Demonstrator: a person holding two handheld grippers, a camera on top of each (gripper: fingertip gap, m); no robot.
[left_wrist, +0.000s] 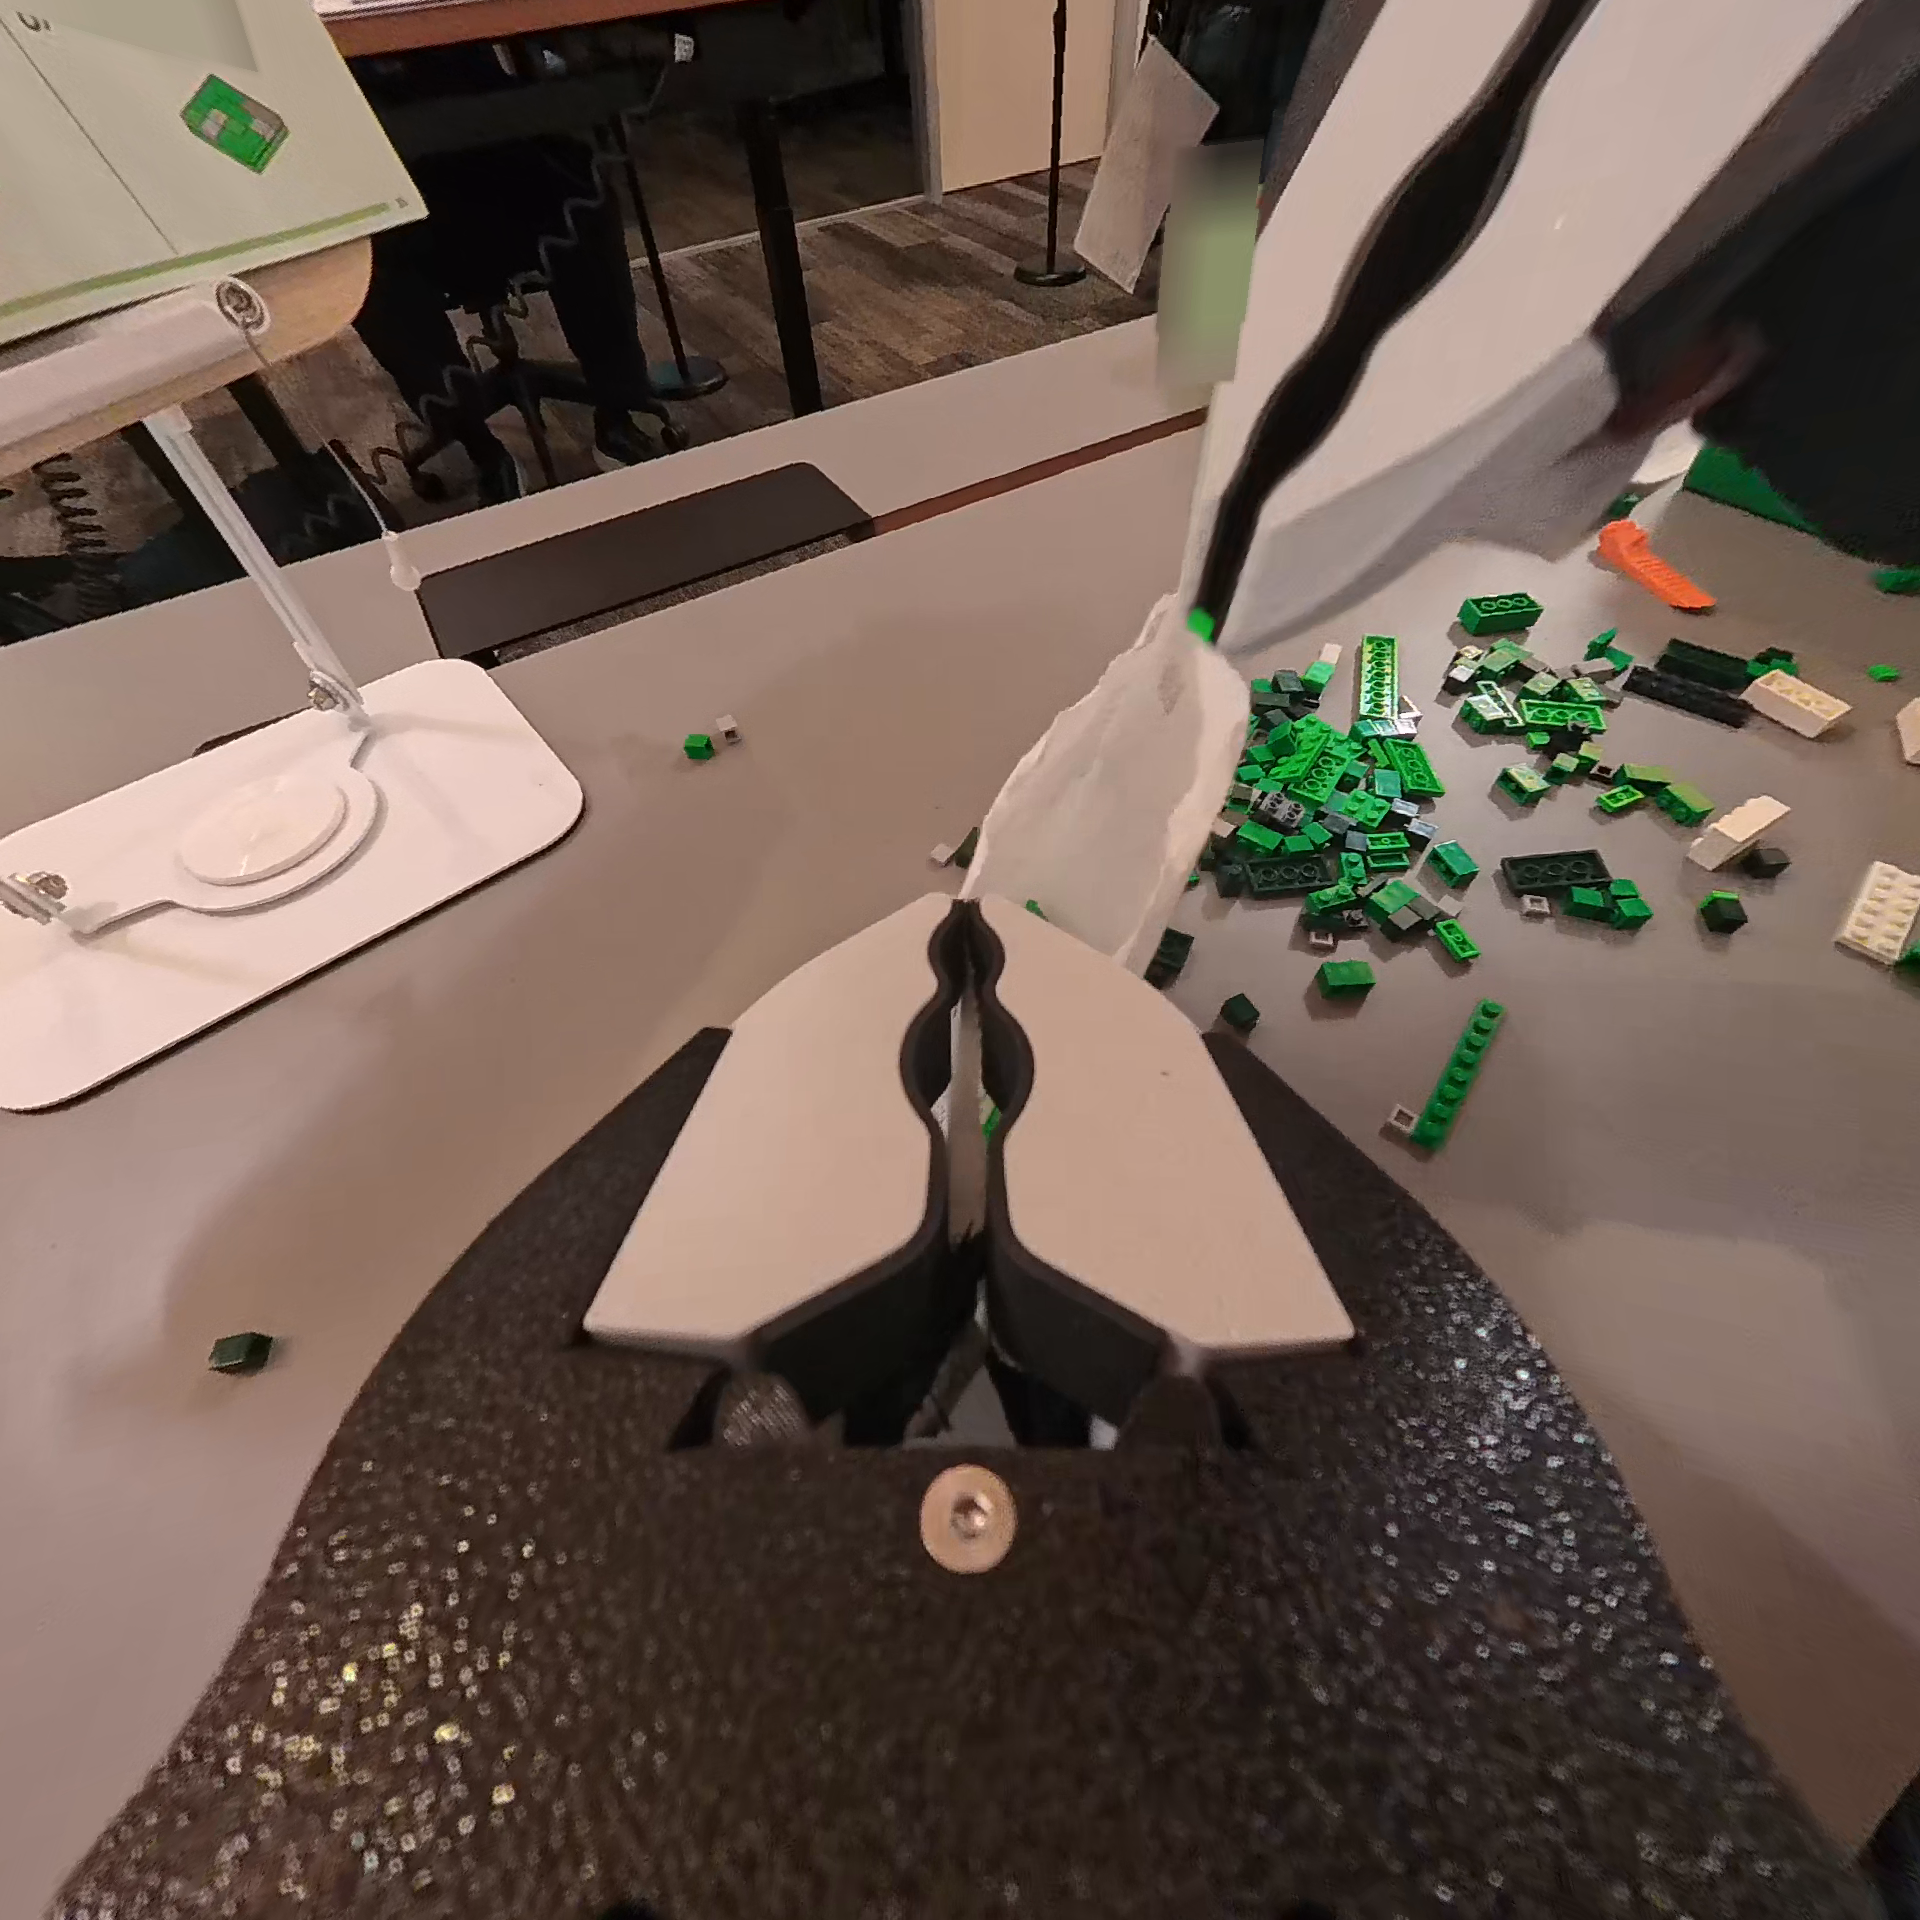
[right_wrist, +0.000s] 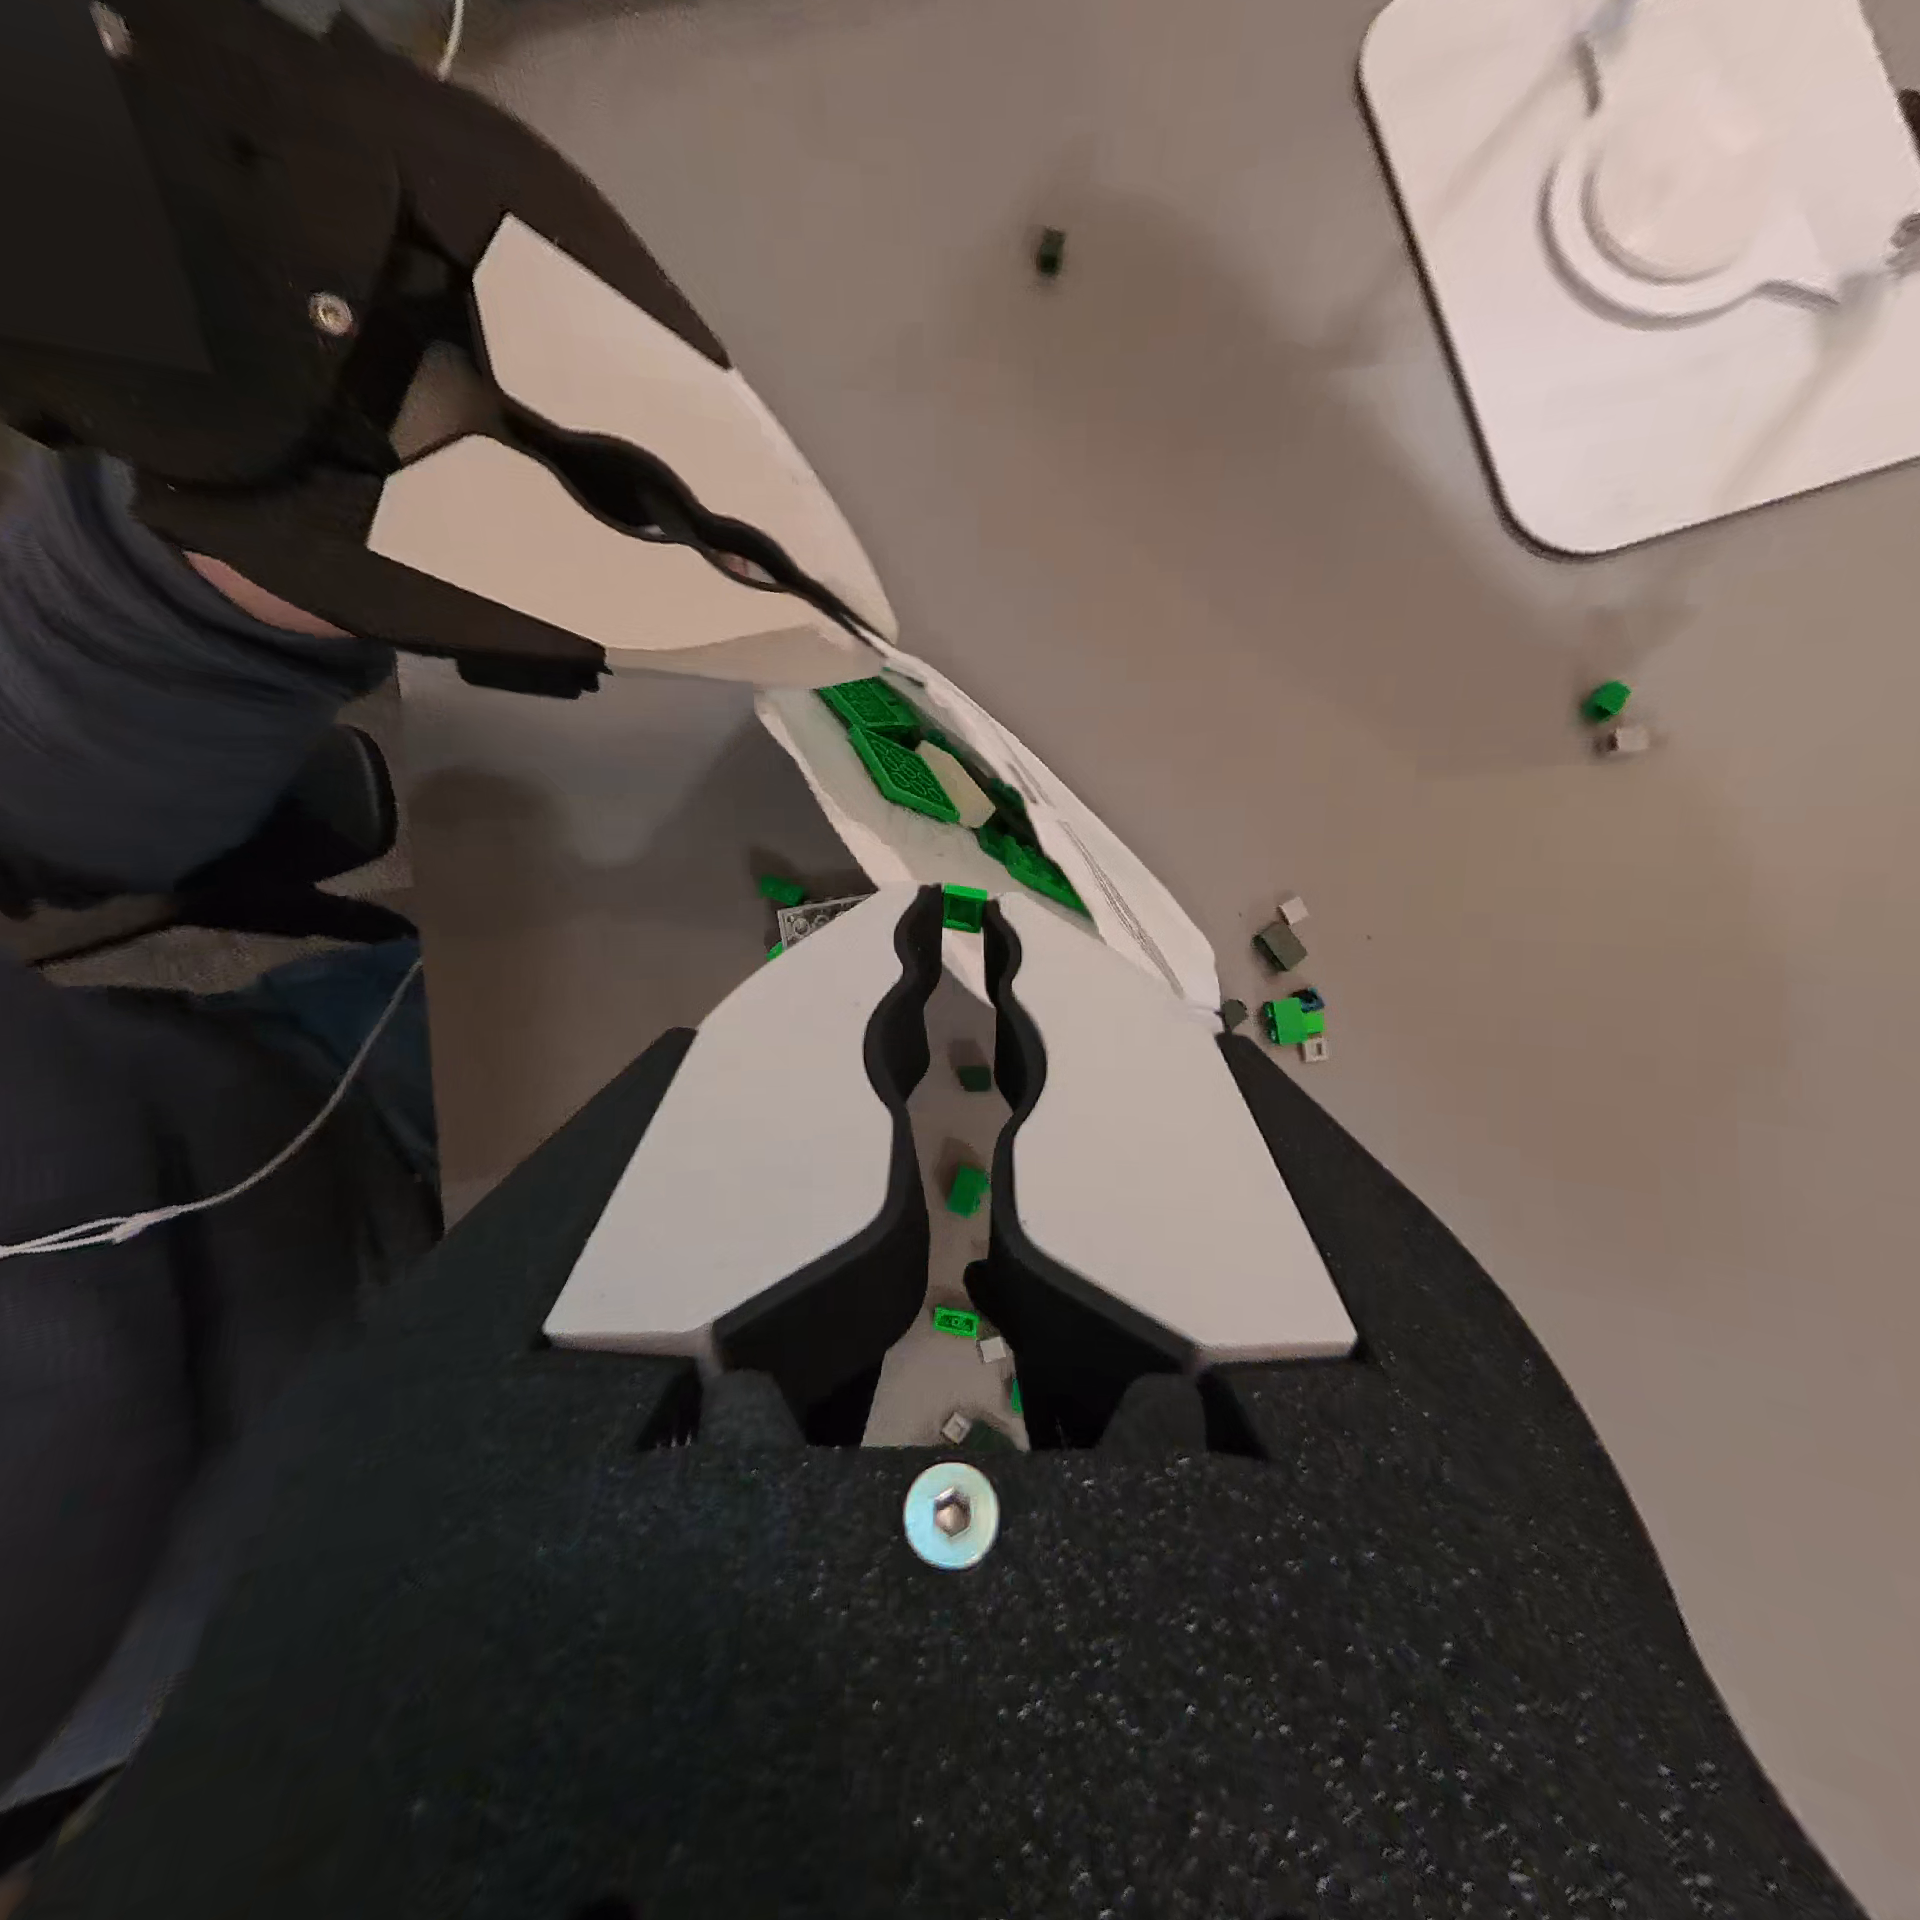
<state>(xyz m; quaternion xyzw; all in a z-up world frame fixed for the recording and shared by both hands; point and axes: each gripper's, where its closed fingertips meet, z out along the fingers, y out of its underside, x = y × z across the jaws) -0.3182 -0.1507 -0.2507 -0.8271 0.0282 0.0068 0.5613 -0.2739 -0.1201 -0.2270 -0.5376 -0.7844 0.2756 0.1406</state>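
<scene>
White paper makes up the small bag (right_wrist: 1091, 883) at the centre of both views, held up off the grey worktop (left_wrist: 727, 1039) with its mouth pulled open. The left claw (left_wrist: 968, 914) is closed flat on one edge of the bag, seemingly to keep that side taut. The right claw (right_wrist: 964, 906) is narrowed onto a small bright green brick (right_wrist: 963, 907) right at the bag's opening, apparently so the piece sits over the mouth. The right wrist view looks down into the bag and shows green plates and a pale piece (right_wrist: 961, 795) inside; the left wrist view shows only the bag's crumpled outside. That left view alone shows the heap of green, dark and white bricks (left_wrist: 1340, 790) on the worktop beyond, an orange tool (left_wrist: 1652, 566), and a white stand (left_wrist: 281, 831) carrying an open booklet (left_wrist: 156, 156).
</scene>
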